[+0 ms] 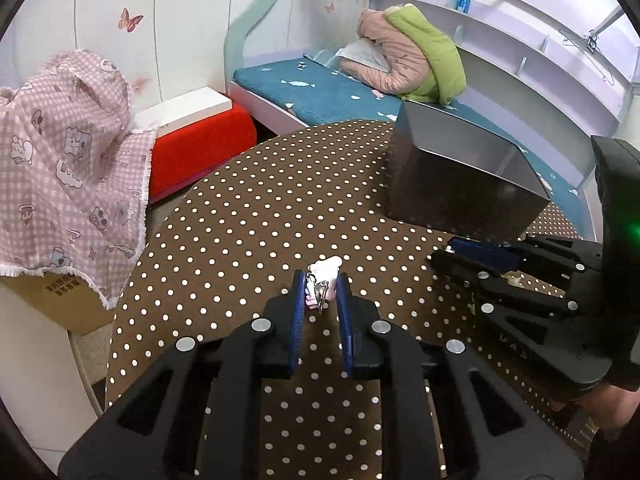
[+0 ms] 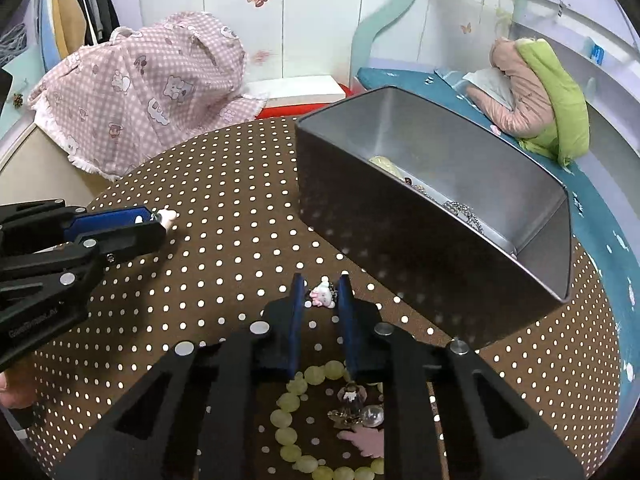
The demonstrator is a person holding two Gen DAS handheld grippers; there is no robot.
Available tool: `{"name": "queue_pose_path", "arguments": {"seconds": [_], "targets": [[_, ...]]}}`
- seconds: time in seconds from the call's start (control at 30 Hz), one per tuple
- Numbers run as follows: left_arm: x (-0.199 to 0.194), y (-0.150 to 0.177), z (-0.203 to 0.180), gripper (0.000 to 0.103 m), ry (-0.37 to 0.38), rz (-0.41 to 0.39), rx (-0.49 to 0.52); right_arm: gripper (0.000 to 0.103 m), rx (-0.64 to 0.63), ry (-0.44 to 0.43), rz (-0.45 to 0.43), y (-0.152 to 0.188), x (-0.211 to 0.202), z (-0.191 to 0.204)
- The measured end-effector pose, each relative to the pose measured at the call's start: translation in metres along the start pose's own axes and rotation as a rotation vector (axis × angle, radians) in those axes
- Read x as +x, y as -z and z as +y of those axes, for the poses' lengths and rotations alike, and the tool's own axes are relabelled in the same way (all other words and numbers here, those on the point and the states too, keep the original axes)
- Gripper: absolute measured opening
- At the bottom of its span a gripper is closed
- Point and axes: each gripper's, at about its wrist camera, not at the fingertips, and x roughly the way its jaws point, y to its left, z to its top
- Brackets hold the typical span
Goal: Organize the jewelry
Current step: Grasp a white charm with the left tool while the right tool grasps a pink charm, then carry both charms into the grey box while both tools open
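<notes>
Both hand-held grippers clamped on small charms

My left hand-held gripper [image 1: 321, 294] pinches a white charm [image 1: 325, 276]; right hand-held gripper [image 2: 323, 298] squeezes a pink-white charm [image 2: 322, 295]. Light, slippery; grip bodies.

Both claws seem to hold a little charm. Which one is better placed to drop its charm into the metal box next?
Probably the right gripper: the metal box stands just beyond its charm, open top in view. The left gripper sits farther away, across the dotted table.
</notes>
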Motion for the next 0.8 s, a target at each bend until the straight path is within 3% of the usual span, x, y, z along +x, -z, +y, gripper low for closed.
{"name": "queue_pose_path", "arguments": {"seconds": [0.17,0.47,0.8], "targets": [[-0.009,0.0,-0.002,0.016,0.0,-0.016,-0.001,0.015,0.054,-0.061,-0.026,0.001,-0.016,-0.003],[-0.042,-0.013,-0.014,0.016,0.024,-0.088,0.019,0.015,0.082,-0.097,-0.14,-0.013,-0.08,-0.013],[-0.095,-0.077,-0.05,0.016,0.08,-0.267,0.107,0.015,0.113,-0.048,-0.282,-0.051,-0.143,-0.059]]}}
